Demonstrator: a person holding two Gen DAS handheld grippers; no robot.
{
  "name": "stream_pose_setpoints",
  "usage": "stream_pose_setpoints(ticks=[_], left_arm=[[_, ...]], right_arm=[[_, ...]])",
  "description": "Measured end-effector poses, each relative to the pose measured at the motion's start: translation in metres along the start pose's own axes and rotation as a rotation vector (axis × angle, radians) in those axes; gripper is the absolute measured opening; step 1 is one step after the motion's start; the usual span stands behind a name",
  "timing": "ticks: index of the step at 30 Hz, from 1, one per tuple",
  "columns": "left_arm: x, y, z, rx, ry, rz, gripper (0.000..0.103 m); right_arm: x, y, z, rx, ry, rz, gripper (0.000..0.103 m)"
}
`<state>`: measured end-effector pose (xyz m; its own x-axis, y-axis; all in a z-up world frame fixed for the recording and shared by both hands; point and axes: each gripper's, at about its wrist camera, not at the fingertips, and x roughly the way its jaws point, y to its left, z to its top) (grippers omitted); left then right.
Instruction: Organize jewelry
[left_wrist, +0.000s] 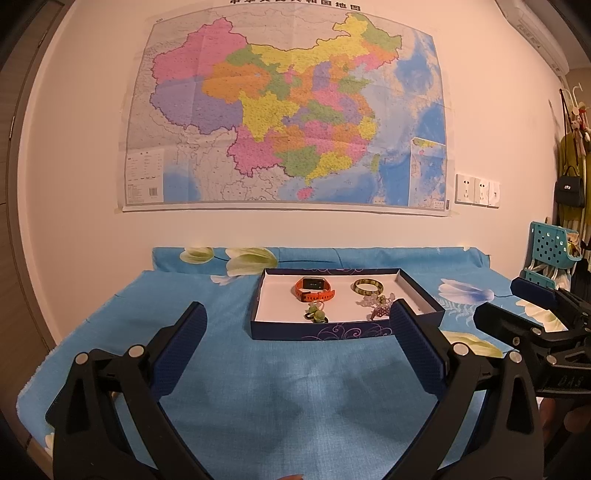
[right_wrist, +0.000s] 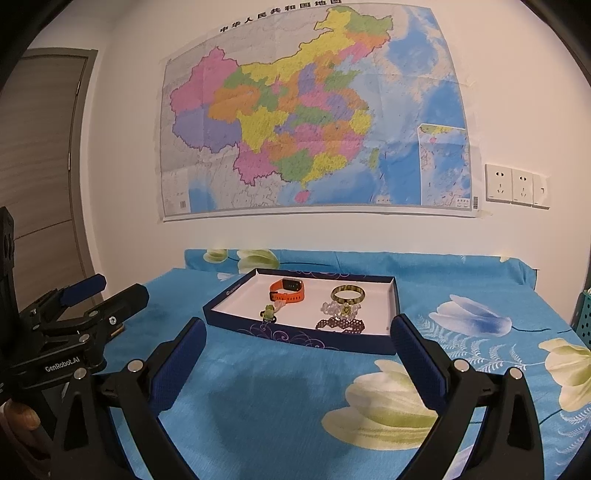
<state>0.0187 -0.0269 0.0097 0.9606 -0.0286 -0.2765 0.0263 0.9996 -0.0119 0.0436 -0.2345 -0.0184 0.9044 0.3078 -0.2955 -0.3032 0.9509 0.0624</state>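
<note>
All the jewelry lay inside the shallow dark-blue cardboard box (left_wrist: 347, 328): an orange rubber-strapped watch (left_wrist: 313, 288), a green-and-gold bangle (left_wrist: 367, 286), a green charm (left_wrist: 316, 313) and beaded bracelets (left_wrist: 376, 306). The left gripper (left_wrist: 297, 325) and right gripper (right_wrist: 299, 332) hovered near, both spread wide and empty, so sorting looked nearly finished.

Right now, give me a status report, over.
Left gripper open, empty. Right gripper open, empty. Watch, bangle, bracelets in box. Nothing blocking.
</note>
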Motion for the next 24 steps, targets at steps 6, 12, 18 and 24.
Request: stream_pose_setpoints(ticks=[6, 12, 18, 24], left_arm=[[-0.0001, -0.0002, -0.0002, -0.002, -0.002, 0.000, 0.097], [0.0004, -0.0004, -0.0007, 0.000, 0.001, -0.002, 0.097], [0.0010, -0.0033, -0.0004, 0.002, -0.002, -0.003, 0.097], [0.0017, -0.0052, 0.0000, 0.001, -0.001, -0.004, 0.097]], right_arm=[[-0.0003, -0.0001, -0.0005, 0.003, -0.005, 0.001, 0.097], [0.0011, -0.0003, -0.0011, 0.003, -0.003, 0.002, 0.097], [0.0016, -0.0008, -0.0023, 0.008, -0.009, 0.000, 0.097], [0.0008, -0.0017, -0.0022, 0.005, -0.010, -0.002, 0.097]])
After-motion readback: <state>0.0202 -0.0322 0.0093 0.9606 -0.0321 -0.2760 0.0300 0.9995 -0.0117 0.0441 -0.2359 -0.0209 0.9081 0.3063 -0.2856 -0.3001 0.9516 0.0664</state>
